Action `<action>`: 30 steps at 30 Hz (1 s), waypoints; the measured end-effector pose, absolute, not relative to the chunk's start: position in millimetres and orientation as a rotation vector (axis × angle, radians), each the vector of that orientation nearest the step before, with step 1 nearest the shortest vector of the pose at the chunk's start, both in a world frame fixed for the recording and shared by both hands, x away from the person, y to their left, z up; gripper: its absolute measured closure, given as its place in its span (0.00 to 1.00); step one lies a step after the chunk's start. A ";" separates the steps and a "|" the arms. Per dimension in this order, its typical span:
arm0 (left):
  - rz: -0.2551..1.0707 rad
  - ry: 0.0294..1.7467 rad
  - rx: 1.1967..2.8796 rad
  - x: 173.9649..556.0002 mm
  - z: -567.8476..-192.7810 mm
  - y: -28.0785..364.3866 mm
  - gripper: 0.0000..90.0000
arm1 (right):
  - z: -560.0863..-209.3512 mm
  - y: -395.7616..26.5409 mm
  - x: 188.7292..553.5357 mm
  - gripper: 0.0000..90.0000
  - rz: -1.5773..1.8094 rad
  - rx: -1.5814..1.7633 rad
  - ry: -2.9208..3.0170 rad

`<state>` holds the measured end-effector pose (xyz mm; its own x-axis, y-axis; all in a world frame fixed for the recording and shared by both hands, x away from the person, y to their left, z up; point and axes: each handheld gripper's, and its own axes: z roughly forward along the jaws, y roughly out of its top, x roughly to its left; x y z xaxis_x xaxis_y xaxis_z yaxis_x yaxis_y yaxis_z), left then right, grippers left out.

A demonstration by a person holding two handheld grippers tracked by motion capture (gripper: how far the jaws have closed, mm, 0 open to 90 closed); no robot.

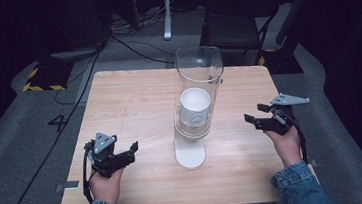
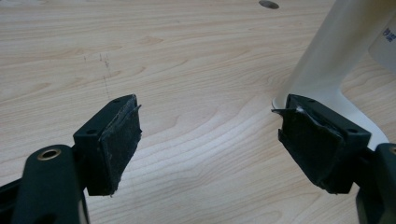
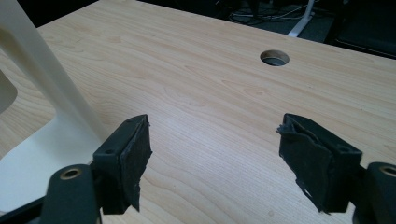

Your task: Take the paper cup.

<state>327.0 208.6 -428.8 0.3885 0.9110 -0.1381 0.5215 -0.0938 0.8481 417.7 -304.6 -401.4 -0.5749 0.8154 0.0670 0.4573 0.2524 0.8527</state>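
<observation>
both grippers, left (image 1: 134,147) and right (image 1: 253,115), are resting unclenched and empty beside the cup dispenser (image 1: 195,88) standing mid-table, whose light, crushable paper cups (image 1: 194,105) are probably wanting a gentle grip on the sides.

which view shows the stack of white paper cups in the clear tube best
The high view: the stack of white paper cups shows from above inside the clear plastic tube on its white stand. The left gripper view catches only a cup's edge; the right gripper view only a sliver beside the stand.
</observation>
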 end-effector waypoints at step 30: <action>0.594 1.328 1.748 335.0 -432.6 208.6 0.23 | -402.6 -261.0 404.8 0.25 1.303 1.013 2.296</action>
